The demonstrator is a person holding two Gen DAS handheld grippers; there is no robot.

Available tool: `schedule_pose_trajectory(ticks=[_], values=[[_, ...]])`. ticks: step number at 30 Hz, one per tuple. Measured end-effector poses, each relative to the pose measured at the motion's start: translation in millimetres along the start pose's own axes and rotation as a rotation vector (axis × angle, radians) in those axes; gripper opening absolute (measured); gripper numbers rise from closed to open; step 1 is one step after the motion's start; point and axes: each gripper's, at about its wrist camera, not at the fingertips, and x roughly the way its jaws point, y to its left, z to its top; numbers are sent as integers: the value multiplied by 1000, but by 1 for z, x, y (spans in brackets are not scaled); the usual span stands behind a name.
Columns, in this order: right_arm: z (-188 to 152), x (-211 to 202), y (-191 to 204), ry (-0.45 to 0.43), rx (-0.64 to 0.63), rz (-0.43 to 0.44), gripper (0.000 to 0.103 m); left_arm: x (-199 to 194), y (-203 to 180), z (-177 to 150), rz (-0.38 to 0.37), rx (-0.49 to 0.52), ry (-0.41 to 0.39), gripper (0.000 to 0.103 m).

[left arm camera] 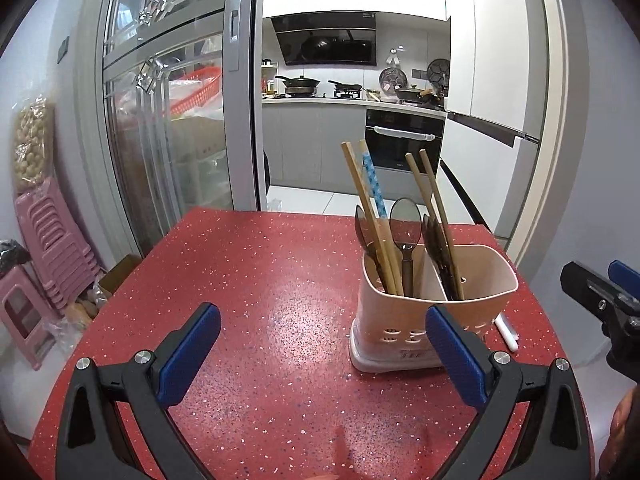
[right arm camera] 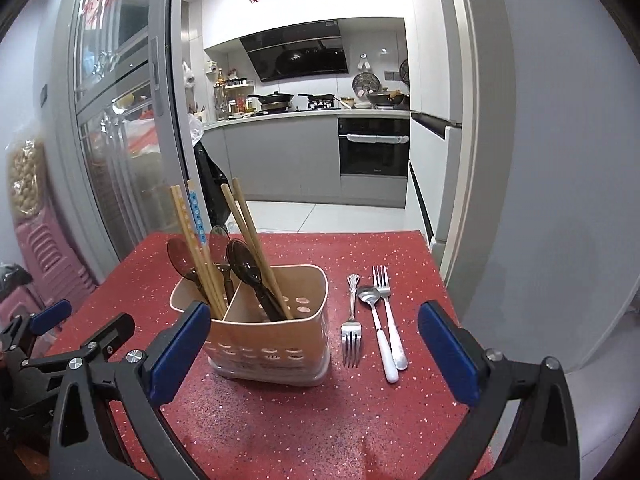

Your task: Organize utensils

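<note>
Left wrist view: left gripper [left arm camera: 323, 334] fingers spread wide, nothing between them, over the red table [left arm camera: 260, 280]. Pink utensil holder [left arm camera: 404, 320] stands ahead, holding chopsticks [left arm camera: 370, 216] and dark spoons [left arm camera: 406, 228].

Right wrist view: right gripper [right arm camera: 314, 334] fingers fully apart, empty. On the table beside the holder lie a fork [right arm camera: 351, 320], white-handled spoon [right arm camera: 378, 328] and second fork [right arm camera: 388, 312].

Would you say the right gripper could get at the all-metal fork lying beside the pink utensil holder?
Probably yes: the right gripper is open and empty, and the all-metal fork lies alone on the red table, clear of the pink utensil holder.
</note>
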Motion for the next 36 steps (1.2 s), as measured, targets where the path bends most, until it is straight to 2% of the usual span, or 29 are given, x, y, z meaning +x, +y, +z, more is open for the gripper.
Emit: schedule_pose_trajectory(ticks=[17,36], values=[[2,-18,3,-29,-35,-89,103,-19,-6,4,10,3,-31,103],[5,-30,-2,-61,-5,-97,103,-33,-13,11,17,16,-72,103]])
